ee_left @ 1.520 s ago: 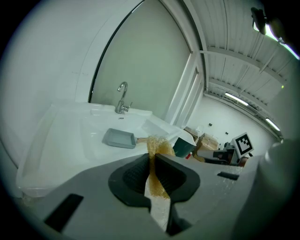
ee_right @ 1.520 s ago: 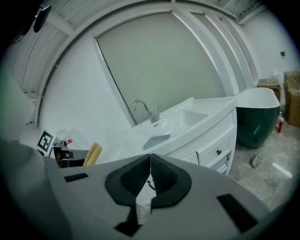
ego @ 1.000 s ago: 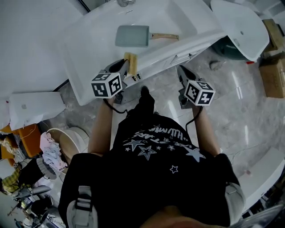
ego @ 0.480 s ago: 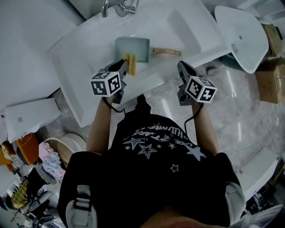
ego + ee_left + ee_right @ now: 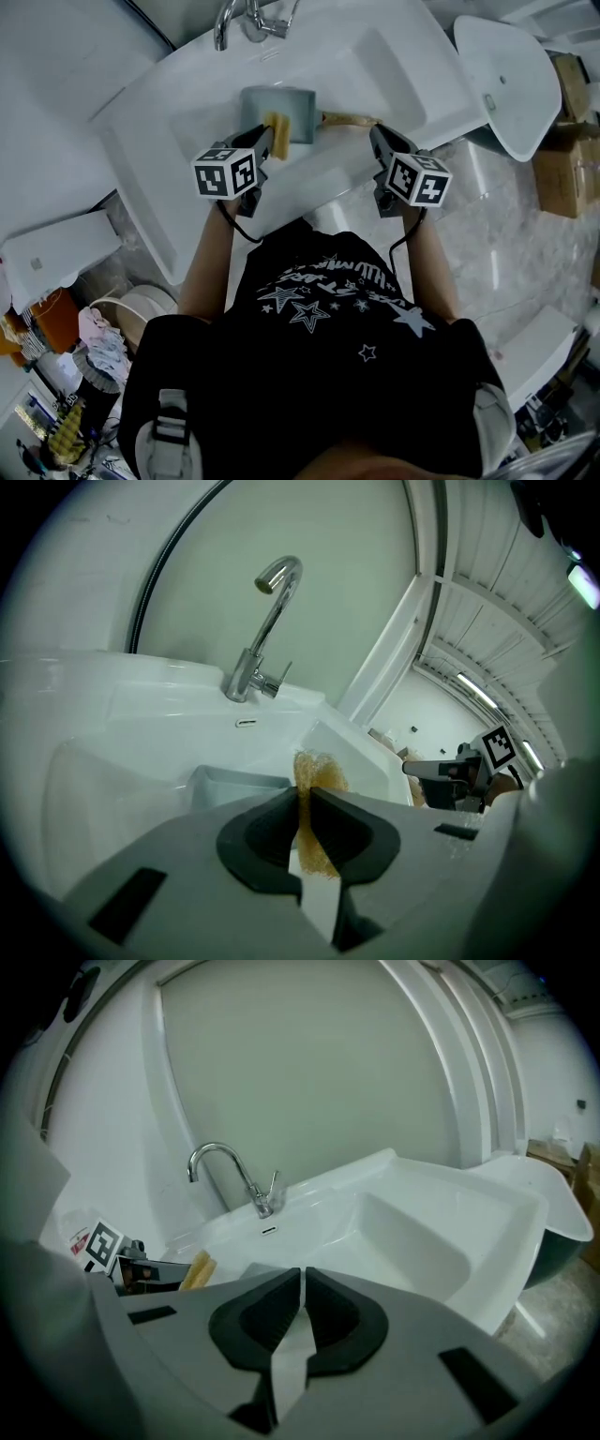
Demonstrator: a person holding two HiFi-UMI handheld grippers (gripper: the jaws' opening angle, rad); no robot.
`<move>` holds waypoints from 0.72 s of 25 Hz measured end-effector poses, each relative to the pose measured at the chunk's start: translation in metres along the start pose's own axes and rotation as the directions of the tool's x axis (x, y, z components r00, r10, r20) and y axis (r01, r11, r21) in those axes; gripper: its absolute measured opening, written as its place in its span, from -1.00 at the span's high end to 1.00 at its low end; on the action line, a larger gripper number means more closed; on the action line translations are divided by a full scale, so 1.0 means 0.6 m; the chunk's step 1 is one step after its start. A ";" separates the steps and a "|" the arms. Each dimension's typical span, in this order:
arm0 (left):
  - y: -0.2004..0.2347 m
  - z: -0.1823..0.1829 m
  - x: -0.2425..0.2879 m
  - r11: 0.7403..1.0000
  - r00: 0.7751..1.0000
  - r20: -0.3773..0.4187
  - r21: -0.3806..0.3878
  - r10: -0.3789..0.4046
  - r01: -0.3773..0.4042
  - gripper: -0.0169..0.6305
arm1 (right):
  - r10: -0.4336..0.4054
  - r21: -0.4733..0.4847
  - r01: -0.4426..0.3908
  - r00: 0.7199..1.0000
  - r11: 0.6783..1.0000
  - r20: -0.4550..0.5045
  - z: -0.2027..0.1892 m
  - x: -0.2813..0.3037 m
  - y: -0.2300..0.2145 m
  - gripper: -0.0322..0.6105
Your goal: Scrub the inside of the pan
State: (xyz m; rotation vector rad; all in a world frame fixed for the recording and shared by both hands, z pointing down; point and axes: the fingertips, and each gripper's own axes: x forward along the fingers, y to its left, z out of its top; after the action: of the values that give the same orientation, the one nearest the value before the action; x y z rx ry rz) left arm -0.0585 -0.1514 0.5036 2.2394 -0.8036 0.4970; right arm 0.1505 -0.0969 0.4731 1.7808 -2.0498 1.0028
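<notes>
A square grey-blue pan (image 5: 281, 101) with a wooden handle (image 5: 349, 119) lies in the white sink (image 5: 187, 112). My left gripper (image 5: 266, 141) is shut on a yellow scrub sponge (image 5: 276, 133), which hangs over the pan's near edge. In the left gripper view the sponge (image 5: 317, 774) stands pinched between the jaws above the pan (image 5: 234, 785). My right gripper (image 5: 379, 141) is shut with nothing in it, just short of the handle's end. In its own view the right gripper (image 5: 302, 1283) points over the sink basin.
A chrome faucet (image 5: 246, 15) stands at the sink's back. A second white basin (image 5: 506, 66) leans at the right, with cardboard boxes (image 5: 568, 141) beyond it. A white fixture (image 5: 56, 246) and clutter sit on the floor at the left.
Both grippers have moved forward over the sink. The sponge has gone from the sink's front rim to the pan's near edge, and the right gripper has come up to the handle.
</notes>
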 end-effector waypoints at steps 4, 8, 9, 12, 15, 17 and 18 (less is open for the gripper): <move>0.000 -0.005 0.016 1.000 1.000 -0.026 -0.009 -0.009 0.009 0.82 | 0.011 -0.054 -0.013 0.999 0.998 -0.042 0.005 0.013 -0.003 0.86; 0.001 -0.014 0.033 1.000 0.999 -0.050 -0.016 0.002 -0.003 0.82 | 0.027 -0.157 -0.046 0.993 0.987 -0.115 0.004 0.035 -0.015 0.49; 0.002 -0.015 0.038 1.000 0.999 -0.053 -0.020 0.011 -0.012 0.82 | 0.036 -0.190 -0.061 0.990 0.980 -0.134 0.004 0.043 -0.019 0.47; 0.008 -0.017 0.047 0.998 0.997 -0.062 -0.033 0.055 -0.057 0.82 | 0.045 -0.307 -0.107 0.978 0.945 -0.202 0.002 0.074 -0.038 0.43; 0.011 -0.017 0.063 0.994 0.992 -0.079 -0.036 0.096 -0.099 0.82 | 0.045 -0.418 -0.162 0.960 0.894 -0.275 0.001 0.102 -0.055 0.38; 0.009 -0.021 0.074 0.991 0.989 -0.095 -0.050 0.116 -0.122 0.82 | 0.064 -0.460 -0.223 0.940 0.859 -0.336 -0.004 0.116 -0.058 0.35; 0.009 -0.024 0.079 0.989 0.987 -0.102 -0.057 0.127 -0.133 0.82 | 0.076 -0.475 -0.257 0.927 0.842 -0.367 -0.007 0.123 -0.058 0.33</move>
State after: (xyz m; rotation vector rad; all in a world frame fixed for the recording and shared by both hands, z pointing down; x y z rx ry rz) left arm -0.0287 -0.1632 0.5418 2.0965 -0.9056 0.6296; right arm 0.1658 -0.1521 0.5317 1.0881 -2.0247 0.6454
